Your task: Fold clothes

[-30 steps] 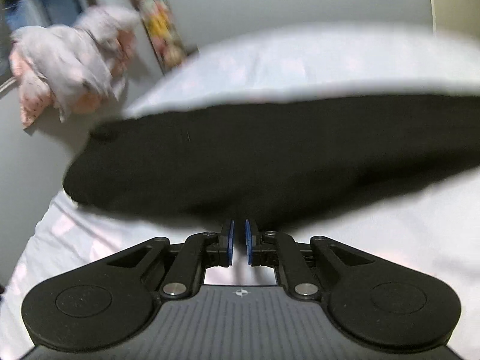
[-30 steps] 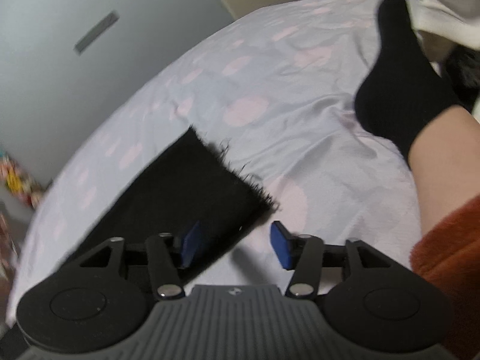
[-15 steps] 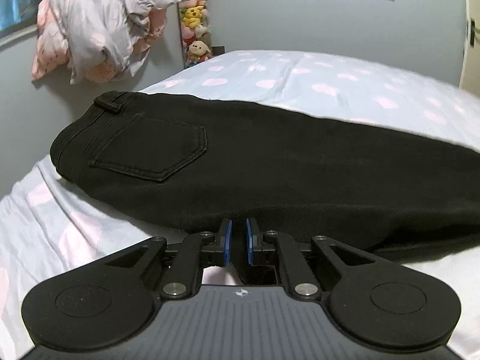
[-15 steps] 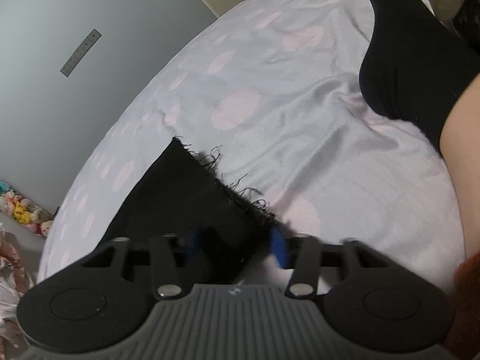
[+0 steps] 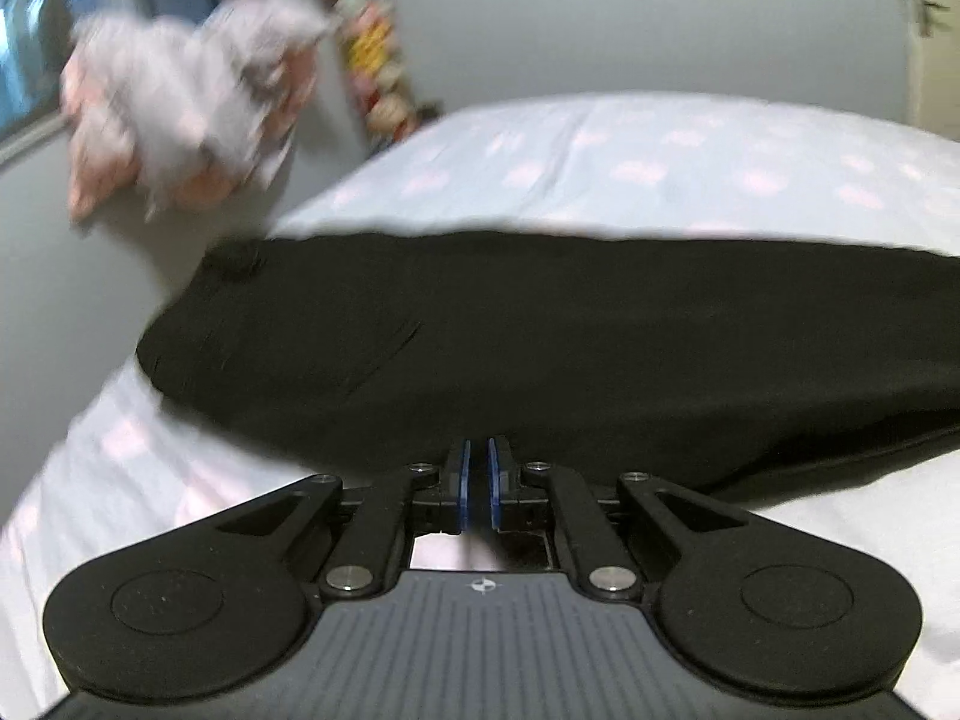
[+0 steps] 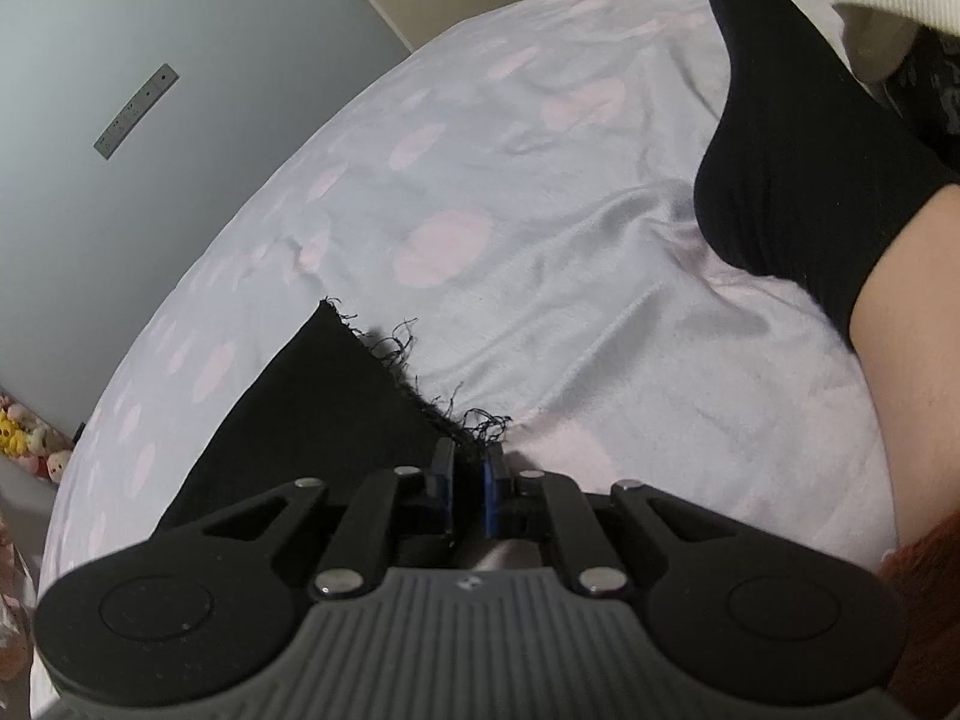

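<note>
Left wrist view, blurred: at upper left I see a bundle of pale cloth (image 5: 186, 114) on the wall; black jeans (image 5: 540, 336) stretch across the middle of the spotted bedsheet (image 5: 660, 150). My left gripper (image 5: 475, 468) at bottom centre is nearly closed at the jeans' near edge; I cannot tell whether it pinches cloth. Right wrist view: my right gripper (image 6: 469, 468) has just closed on the frayed hem (image 6: 414, 372) at lower centre. A black-socked foot (image 6: 792, 168) rests at upper right.
</note>
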{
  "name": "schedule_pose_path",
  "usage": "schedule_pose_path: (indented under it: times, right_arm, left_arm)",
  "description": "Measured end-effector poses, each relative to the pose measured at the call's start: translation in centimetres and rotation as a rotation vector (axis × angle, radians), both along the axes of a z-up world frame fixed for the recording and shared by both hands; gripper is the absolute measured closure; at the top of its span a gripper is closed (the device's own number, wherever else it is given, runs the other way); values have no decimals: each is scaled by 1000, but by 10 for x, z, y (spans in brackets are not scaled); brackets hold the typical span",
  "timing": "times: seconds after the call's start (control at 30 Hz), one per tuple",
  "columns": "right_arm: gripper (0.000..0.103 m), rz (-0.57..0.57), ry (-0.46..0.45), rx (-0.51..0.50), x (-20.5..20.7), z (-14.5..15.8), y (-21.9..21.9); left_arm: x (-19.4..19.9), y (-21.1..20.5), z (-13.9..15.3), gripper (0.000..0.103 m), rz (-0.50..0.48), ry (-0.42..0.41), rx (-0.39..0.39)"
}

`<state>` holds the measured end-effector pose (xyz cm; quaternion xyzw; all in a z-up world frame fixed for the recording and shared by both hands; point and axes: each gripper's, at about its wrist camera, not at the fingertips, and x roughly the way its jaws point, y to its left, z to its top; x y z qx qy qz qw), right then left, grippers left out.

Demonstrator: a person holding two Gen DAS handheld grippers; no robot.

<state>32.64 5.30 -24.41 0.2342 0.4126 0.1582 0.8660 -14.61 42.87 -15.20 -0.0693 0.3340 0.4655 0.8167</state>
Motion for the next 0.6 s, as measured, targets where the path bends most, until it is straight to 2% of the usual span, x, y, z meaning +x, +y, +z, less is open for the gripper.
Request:
schedule_pose_path:
  times: [0.17, 0.3, 0.37, 0.47, 0.6]
  right_arm:
    - [92, -3, 11, 2, 0, -1, 0]
    - [92, 2, 15, -3, 1, -2, 0]
    - [91, 1, 21, 1, 1, -3, 0]
    - [91, 8, 24, -7, 2, -2, 0]
    - [91, 10, 40, 1, 3, -1, -2]
  left_arm:
    - [49, -11, 12, 95, -145, -50, -31]
    - [84, -18, -7, 96, -235, -32, -125]
    - [96, -24, -28, 96, -255, 46, -173]
    - [101, -26, -43, 97, -247, 91, -188]
    - [102, -28, -23, 97, -246, 36, -190]
